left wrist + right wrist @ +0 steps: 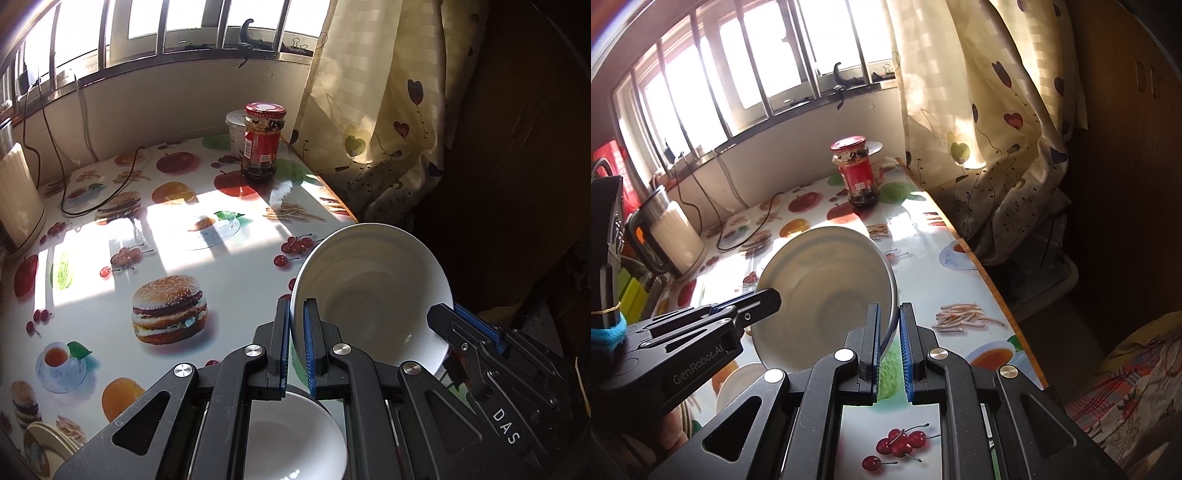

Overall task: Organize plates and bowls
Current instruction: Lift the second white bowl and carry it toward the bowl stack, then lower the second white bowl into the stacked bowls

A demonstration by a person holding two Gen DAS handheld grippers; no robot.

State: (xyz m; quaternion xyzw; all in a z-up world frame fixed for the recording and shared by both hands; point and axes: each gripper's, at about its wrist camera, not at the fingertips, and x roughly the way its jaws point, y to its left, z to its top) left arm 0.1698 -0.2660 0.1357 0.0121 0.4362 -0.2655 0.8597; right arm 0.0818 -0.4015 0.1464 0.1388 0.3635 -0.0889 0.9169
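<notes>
White bowl (369, 295) held tilted above the table (229, 266), opening facing the left wrist camera. Left gripper (295, 347) and right gripper (889, 347) each pinch opposite rims. Second bowl (295, 439) sits upright below.

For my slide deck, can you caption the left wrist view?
Both the left hand-held gripper and right hand-held gripper pinch a tilted white bowl's rim above another bowl.

Bowl (373, 291): glossy white ceramic. Table cover (110, 266): shiny smooth printed plastic. Jar (263, 142) at 12 o'clock: glass, red metal lid.
</notes>
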